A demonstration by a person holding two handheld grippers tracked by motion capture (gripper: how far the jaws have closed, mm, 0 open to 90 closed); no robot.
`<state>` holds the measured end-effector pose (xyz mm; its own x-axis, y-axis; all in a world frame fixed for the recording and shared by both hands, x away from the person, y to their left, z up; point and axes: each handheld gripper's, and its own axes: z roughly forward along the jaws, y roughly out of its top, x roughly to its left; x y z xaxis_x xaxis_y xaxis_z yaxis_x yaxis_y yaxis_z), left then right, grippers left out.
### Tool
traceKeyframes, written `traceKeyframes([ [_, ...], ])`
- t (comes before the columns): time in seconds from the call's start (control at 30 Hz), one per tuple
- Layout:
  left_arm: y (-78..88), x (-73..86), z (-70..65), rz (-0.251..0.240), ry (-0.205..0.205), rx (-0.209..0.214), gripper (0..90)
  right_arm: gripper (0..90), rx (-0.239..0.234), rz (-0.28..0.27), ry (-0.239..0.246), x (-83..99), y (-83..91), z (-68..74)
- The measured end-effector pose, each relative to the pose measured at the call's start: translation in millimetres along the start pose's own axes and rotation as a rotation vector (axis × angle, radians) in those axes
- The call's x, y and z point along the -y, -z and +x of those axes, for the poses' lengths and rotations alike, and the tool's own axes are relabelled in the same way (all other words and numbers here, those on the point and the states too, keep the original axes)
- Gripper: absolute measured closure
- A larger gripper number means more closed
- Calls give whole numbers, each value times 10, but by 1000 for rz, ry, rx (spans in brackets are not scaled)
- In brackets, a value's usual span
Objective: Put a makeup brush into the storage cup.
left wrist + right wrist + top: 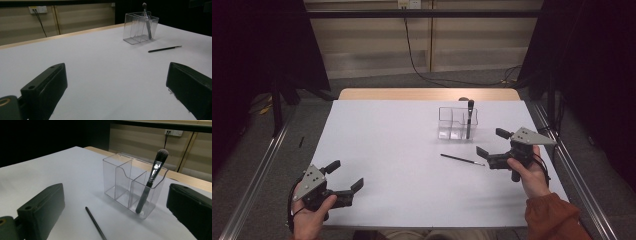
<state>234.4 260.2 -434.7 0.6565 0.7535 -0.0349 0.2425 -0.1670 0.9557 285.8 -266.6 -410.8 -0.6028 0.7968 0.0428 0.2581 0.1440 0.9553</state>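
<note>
A clear plastic organiser with compartments stands on the white table toward the back right. A makeup brush stands upright in its right-hand compartment, bristles up. A thin black brush lies flat on the table in front of the organiser. My right gripper is open, just right of the thin brush's tip, holding nothing. My left gripper is open at the front left, far from both brushes.
The white table has a wooden strip along its far edge. Metal rails run along both sides of the table. A black cable hangs down the back wall from a socket.
</note>
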Motion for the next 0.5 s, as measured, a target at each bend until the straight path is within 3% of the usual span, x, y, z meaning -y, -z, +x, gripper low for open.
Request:
traceKeyframes([
  [0.2,-3,2,1,1,-1,4,34,9,-23,28,-15,-97,-145,-43],
  [0.5,-2,4,18,-1,0,1,34,0,-22,45,11,-173,-366,-55],
])
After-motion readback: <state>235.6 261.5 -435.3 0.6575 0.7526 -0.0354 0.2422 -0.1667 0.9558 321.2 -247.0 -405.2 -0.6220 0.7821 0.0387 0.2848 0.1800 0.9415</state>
